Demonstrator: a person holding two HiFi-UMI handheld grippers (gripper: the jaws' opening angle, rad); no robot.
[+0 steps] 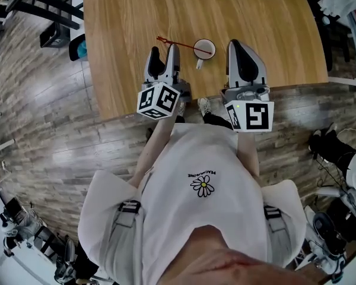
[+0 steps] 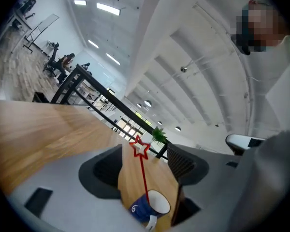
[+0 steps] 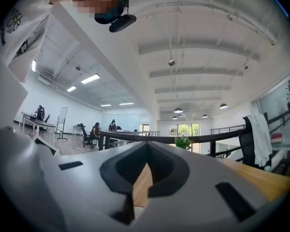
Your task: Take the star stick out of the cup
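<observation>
A white cup [image 1: 203, 48] with a blue outside [image 2: 150, 208] stands on the wooden table [image 1: 124, 16]. The red star stick [image 1: 181, 44] leans out of it to the left, its star [image 2: 140, 148] at the far end. My left gripper [image 1: 165, 51] sits just short of the stick with its jaws open. In the left gripper view the stick [image 2: 144, 175] shows in the gap between the open jaws of my left gripper [image 2: 145, 151], clear of both pads. My right gripper [image 1: 237, 43] hovers right of the cup, shut [image 3: 146, 151] and holding nothing.
The table's near edge [image 1: 166, 108] runs just under both grippers. A blue-seated chair [image 1: 78, 47] and black furniture stand off the table's left side. Equipment and cables lie on the floor at the right [image 1: 338, 153]. A black railing [image 2: 96, 93] runs beyond the table.
</observation>
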